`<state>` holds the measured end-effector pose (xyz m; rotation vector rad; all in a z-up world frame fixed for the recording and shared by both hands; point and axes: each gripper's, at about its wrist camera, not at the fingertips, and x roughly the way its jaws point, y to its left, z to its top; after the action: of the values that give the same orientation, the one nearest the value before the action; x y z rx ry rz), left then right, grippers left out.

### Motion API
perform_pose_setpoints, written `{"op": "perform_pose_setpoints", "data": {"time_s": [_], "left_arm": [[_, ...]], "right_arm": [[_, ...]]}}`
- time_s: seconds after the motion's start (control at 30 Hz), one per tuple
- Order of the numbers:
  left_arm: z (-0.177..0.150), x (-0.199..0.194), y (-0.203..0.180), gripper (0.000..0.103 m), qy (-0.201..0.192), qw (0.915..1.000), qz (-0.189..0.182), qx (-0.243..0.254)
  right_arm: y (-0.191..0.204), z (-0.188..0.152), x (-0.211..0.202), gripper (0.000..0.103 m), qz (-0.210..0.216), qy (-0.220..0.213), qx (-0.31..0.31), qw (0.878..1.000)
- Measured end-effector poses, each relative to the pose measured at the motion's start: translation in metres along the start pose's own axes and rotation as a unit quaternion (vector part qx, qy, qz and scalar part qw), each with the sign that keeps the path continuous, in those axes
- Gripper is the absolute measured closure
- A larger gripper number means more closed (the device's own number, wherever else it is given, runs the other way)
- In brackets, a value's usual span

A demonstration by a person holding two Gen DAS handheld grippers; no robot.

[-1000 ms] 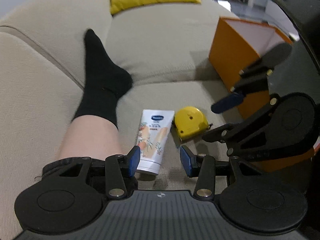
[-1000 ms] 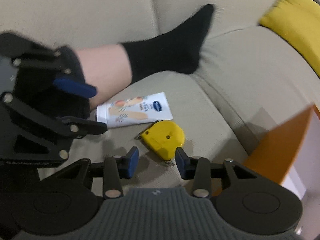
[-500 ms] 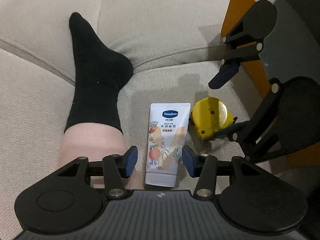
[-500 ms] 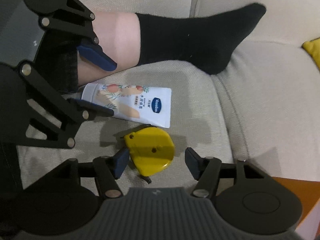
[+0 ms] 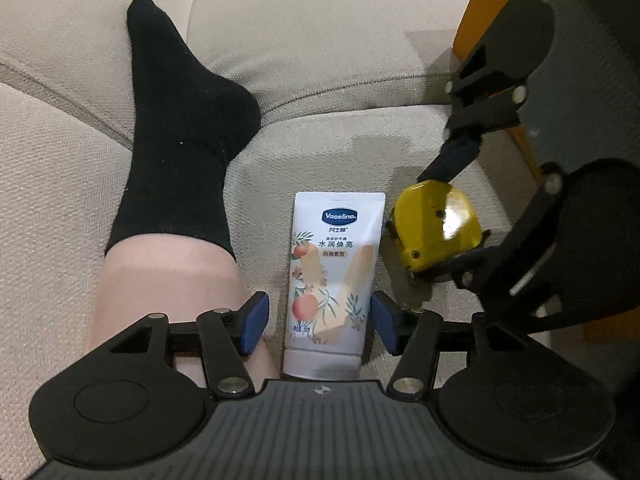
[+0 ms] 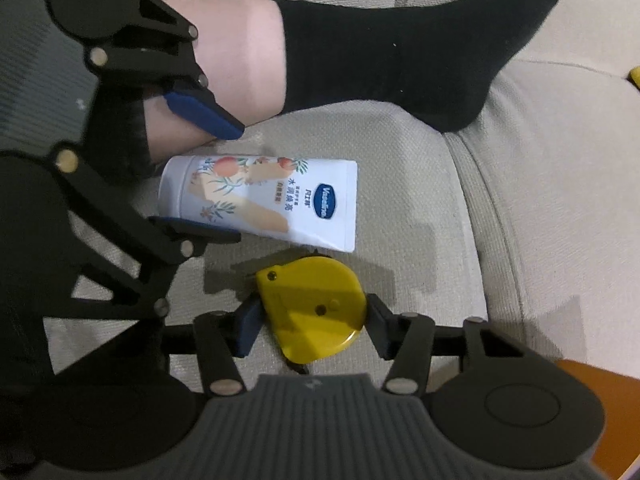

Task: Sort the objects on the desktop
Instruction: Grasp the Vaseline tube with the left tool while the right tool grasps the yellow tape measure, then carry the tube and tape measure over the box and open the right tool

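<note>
A white Vaseline lotion tube (image 5: 332, 272) lies on the beige sofa seat, its cap end between the open fingers of my left gripper (image 5: 320, 322); small gaps show on both sides. The tube also shows in the right wrist view (image 6: 264, 200). Right beside it lies a yellow tape measure (image 5: 438, 226). In the right wrist view the tape measure (image 6: 312, 314) sits between the fingers of my right gripper (image 6: 310, 328), which are open and close against its two sides.
A person's leg in a black sock (image 5: 180, 128) lies on the sofa just left of the tube. An orange box (image 5: 492, 8) stands at the far right. A seam between sofa cushions (image 5: 340, 94) runs behind the objects.
Both grippers have moved forward and down. The tube now sits between the left fingers and the tape measure between the right fingers. The right fingers have spread wider.
</note>
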<state>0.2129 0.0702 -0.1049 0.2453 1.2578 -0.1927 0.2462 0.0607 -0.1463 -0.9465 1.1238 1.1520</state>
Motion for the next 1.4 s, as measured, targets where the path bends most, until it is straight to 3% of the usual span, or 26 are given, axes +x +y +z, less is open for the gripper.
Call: {"op": "perform_pose_setpoints", "data": {"time_s": [0.23, 0.27, 0.3, 0.53, 0.8, 0.93, 1.07, 1.27, 1.4], "left_arm": [[0.002, 0.007, -0.005, 0.037, -0.007, 0.9998, 0.012, 0.014], [0.002, 0.007, -0.003, 0.038, -0.009, 0.9999, 0.008, 0.007], [0.002, 0.007, 0.0, 0.049, -0.011, 0.9999, 0.002, 0.0], [-0.002, -0.001, 0.002, 0.051, -0.023, 0.9994, 0.001, -0.025], [-0.01, -0.06, 0.001, 0.051, -0.11, 0.9911, -0.02, -0.073], [-0.012, -0.093, -0.01, 0.051, -0.161, 0.9836, -0.033, -0.075], [-0.006, -0.125, -0.029, 0.051, -0.208, 0.9749, -0.051, -0.062], [0.023, -0.146, -0.072, 0.051, -0.242, 0.9667, -0.082, -0.017], [0.048, -0.14, -0.094, 0.051, -0.245, 0.9648, -0.095, 0.003]], "right_arm": [[0.002, -0.009, -0.027, 0.047, -0.018, -0.026, -0.003, 0.999], [0.004, -0.011, -0.033, 0.047, -0.021, -0.032, -0.002, 0.999], [0.003, -0.013, -0.038, 0.047, -0.025, -0.039, 0.0, 0.999], [0.005, -0.03, -0.088, 0.047, -0.028, -0.096, 0.029, 0.995], [-0.014, -0.08, -0.164, 0.047, -0.076, -0.161, 0.072, 0.981], [-0.032, -0.115, -0.179, 0.047, -0.119, -0.148, 0.107, 0.976], [-0.054, -0.152, -0.163, 0.047, -0.139, -0.101, 0.134, 0.976], [-0.089, -0.184, -0.111, 0.047, -0.099, -0.061, 0.161, 0.98], [-0.1, -0.188, -0.082, 0.047, -0.085, -0.045, 0.141, 0.985]]}}
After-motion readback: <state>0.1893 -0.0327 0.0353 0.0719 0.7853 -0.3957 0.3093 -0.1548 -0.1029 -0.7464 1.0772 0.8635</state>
